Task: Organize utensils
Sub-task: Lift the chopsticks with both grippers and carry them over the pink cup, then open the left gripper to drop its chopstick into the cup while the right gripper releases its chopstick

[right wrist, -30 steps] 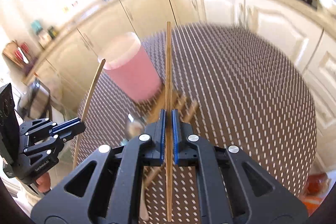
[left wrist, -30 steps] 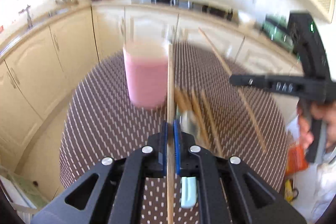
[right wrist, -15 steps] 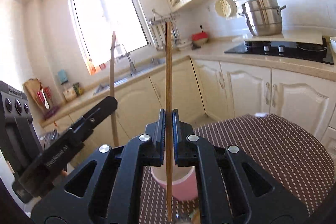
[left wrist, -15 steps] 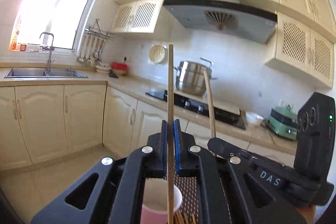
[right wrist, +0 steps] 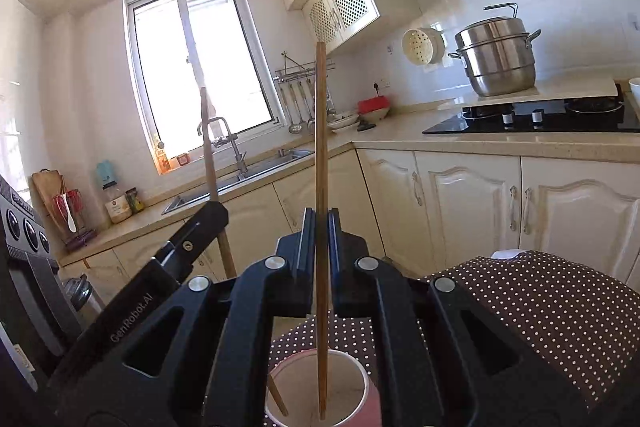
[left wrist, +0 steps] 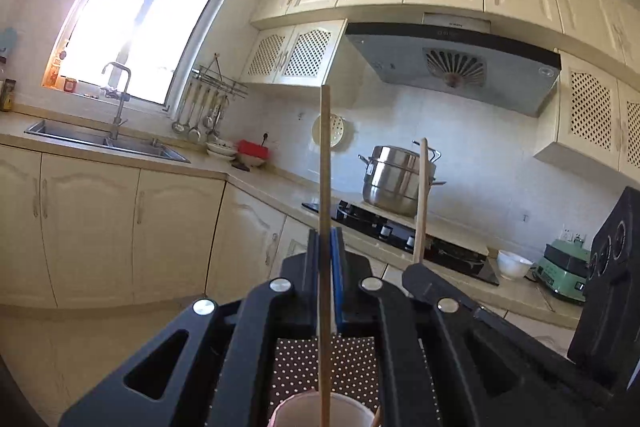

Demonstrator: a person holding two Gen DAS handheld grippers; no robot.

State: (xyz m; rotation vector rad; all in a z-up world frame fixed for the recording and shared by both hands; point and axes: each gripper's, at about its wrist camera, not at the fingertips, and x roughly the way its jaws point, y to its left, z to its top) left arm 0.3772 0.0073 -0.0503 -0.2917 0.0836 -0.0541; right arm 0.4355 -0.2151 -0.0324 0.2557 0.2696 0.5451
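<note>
The left tongs (left wrist: 327, 251) are clamped on one upright chopstick (left wrist: 325, 163), the right tongs (right wrist: 319, 231) on another chopstick (right wrist: 321, 131). Both lower ends dip into the pink cup (right wrist: 360, 379) on the dotted counter (right wrist: 552, 303), near the cameras.

In the left wrist view, the pink cup (left wrist: 320, 411) is cut off by the bottom edge; only its rim shows, and its base is hidden. The lower tip of the left chopstick (left wrist: 325, 211) goes out of the frame there. The dotted tablecloth (left wrist: 352, 367) shows only as a small patch between the finger frames. The right gripper's (left wrist: 416, 269) body hides the lower part of the right chopstick (left wrist: 420, 199). In the right wrist view, the cup's bottom is also cut off. The label on the hood (left wrist: 456, 24) is too small to read.
</note>
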